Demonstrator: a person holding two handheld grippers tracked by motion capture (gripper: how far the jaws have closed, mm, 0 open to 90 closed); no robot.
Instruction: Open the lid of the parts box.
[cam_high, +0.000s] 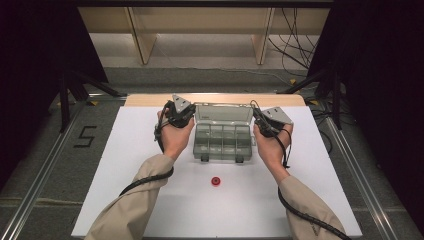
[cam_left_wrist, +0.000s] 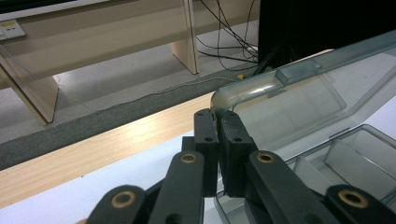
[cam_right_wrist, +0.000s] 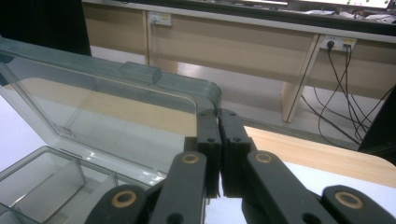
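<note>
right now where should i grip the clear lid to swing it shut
Grip the lid at its two upper corners, one from each side, where the left gripper and right gripper pinch it: the thin rim stands open there, farthest from the hinge.

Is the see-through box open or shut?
Open. The box's clear lid stands up behind the compartments, with the left hand-held gripper and right hand-held gripper pinching its corners.

Even, soft light falls from above on the white surface, which is bright, while the far left and right sides sink into near black. Shadows are faint. The high view is slightly soft. In both gripper views the near black parts blur, and the clear lid carries pale reflections.
</note>
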